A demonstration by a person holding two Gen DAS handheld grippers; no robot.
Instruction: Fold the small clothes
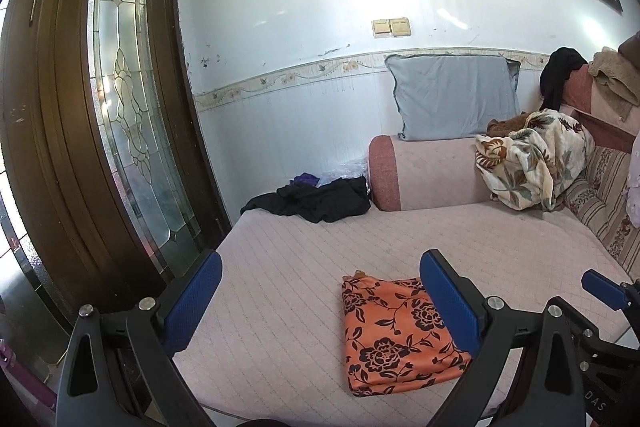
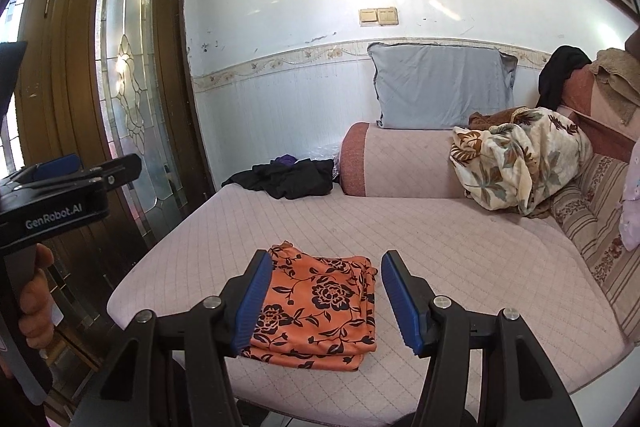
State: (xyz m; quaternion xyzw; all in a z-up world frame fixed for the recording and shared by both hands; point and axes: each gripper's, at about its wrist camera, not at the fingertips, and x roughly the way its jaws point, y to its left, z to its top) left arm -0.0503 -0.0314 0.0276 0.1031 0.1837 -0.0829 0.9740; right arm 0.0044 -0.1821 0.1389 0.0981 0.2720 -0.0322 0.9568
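Two grippers hang above the pink quilted sofa seat (image 2: pixel 460 247), and both are let go, with nothing between their blue pads. The left gripper (image 1: pixel 320 307) has its jaws spread wide, and the right gripper (image 2: pixel 320 303) has its jaws apart too. One orange cloth with black flowers (image 2: pixel 320 303) lies on the near part of the seat, folded into a flat stack of layers. It sits just in front of the right gripper and a little to the right of the left one. I think it is thin, soft and light, so it will bend and droop when lifted, and it may slide open. A good place to take hold looks like the thick folded edge on the near side, where all the layers meet. Its long side runs from near to far, and the loose bumpy ends point to the far side. Far away on the left lies a crumpled black cloth (image 2: pixel 284 179), maybe the next one to fold. A cream leafy blanket (image 2: pixel 520 167) sits far right.
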